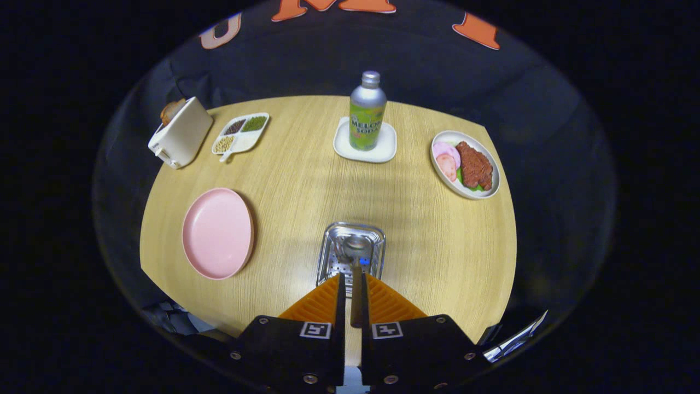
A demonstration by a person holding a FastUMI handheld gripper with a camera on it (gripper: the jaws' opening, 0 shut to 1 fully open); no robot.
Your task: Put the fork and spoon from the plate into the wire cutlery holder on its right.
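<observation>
1. Farthest left of the bottle, at the back corner of the desk (426,241), stands a white toaster (180,133) with a slice of bread poking out of its top.
2. Just beside the toaster, still left of the bottle, lies a white divided tray (241,134) with grains and seeds in its compartments.
3. Nearer to me and left of the bottle sits the pink plate (217,233), its face bare.
4. The bottle (367,111) itself stands upright on a small white square dish (365,149) at the middle rear of the desk.
5. Straight in front of the bottle, the wire cutlery holder (351,253) rests on the desk just ahead of the tool (353,298).
6. The tool's fingers are pressed together on the handle of the spoon (356,273), whose bowl hangs over the holder's open top.
7. Right of the bottle, an oval plate (465,164) carries meat, ham slices and a bit of green.
</observation>
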